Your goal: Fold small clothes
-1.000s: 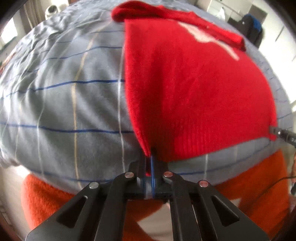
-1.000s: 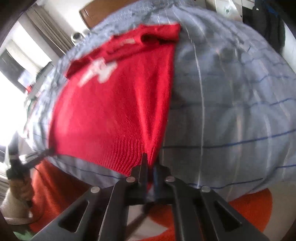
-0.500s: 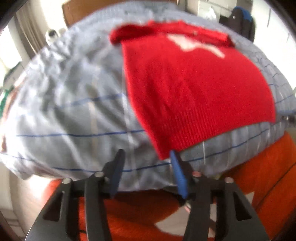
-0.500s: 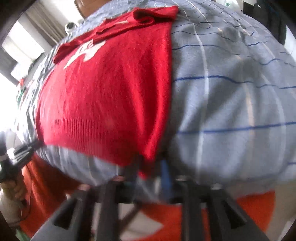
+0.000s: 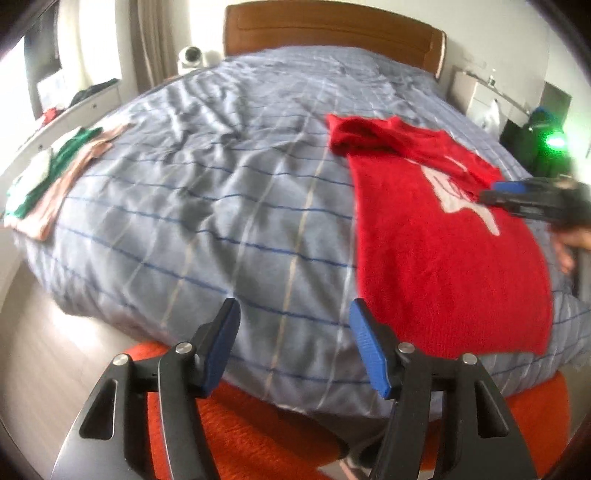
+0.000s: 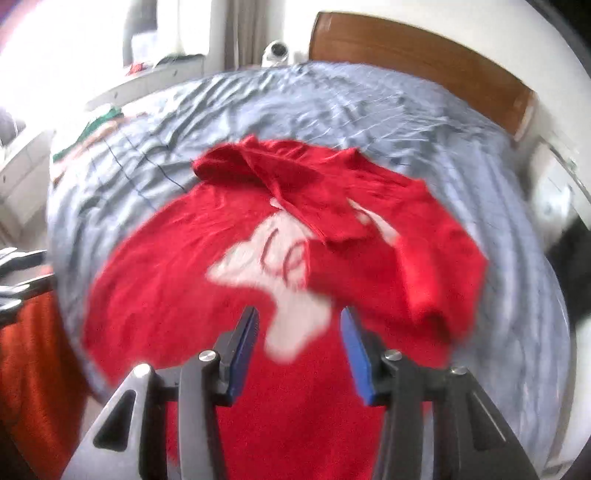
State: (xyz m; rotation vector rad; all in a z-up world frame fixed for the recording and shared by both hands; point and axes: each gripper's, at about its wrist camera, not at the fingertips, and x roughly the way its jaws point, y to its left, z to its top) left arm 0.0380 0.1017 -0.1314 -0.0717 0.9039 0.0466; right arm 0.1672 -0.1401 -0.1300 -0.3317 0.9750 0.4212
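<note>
A red knitted sweater [image 6: 177,295] lay spread flat on the checked grey duvet [image 5: 221,206] at the bed's near right. The left gripper [image 5: 293,343] and right gripper [image 6: 297,347] had just been opening and stood apart, nothing between them. The knit looked soft, light and floppy, best pinched at a hem corner or sleeve edge.

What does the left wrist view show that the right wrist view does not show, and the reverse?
Only the left wrist view shows the right gripper from the side, over the red sweater, and the folded clothes clearly, at the bed's far left edge. It also shows the left gripper, its jaws open over bare duvet.

Only the right wrist view shows the sweater's whole white design and both sleeves folded across the chest, between the right gripper's open jaws.

Both show the sweater lying flat on the checked duvet, the wooden headboard, and no gripper holding anything.
</note>
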